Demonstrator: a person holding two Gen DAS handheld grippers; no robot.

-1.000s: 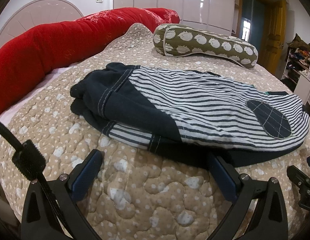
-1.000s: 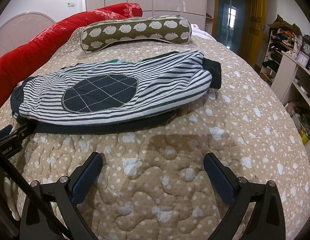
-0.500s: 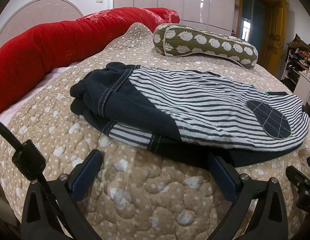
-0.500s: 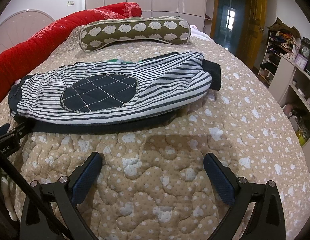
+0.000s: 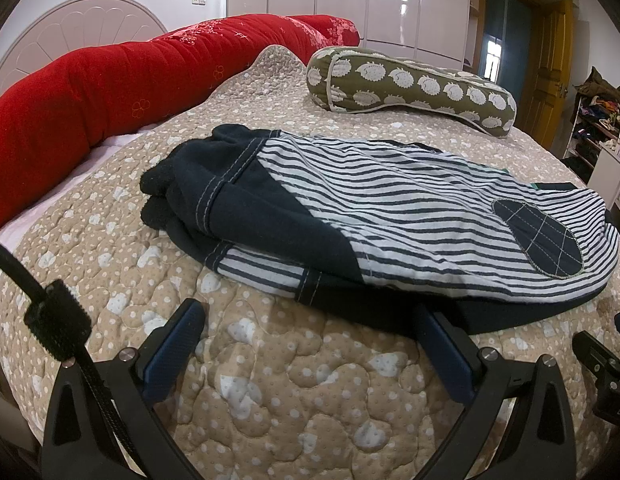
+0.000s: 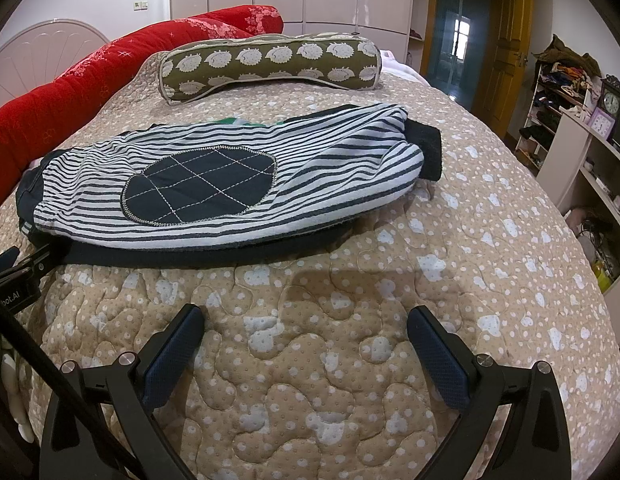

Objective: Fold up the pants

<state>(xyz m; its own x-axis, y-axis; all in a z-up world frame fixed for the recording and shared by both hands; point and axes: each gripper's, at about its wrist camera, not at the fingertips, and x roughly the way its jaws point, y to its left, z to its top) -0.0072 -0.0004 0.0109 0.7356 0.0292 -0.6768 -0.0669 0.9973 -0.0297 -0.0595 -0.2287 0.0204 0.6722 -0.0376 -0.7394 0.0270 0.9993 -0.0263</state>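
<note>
Striped navy-and-white pants [image 5: 390,208] with a navy quilted knee patch lie folded lengthwise on the quilted beige bedspread [image 5: 294,392]; they also show in the right wrist view [image 6: 230,184]. My left gripper [image 5: 310,348] is open and empty, just short of the pants' near edge by the navy waistband end. My right gripper [image 6: 306,344] is open and empty, on the bedspread in front of the leg end. The tip of the right gripper shows at the right edge of the left view [image 5: 606,364].
A long olive bolster with white hedgehog print [image 6: 270,66] lies behind the pants. A red rolled quilt [image 5: 110,80] runs along the left by the headboard. Shelves with clutter [image 6: 582,120] stand to the right of the bed.
Both grippers have drifted slightly; the pants lie as before and both grippers stay open.
</note>
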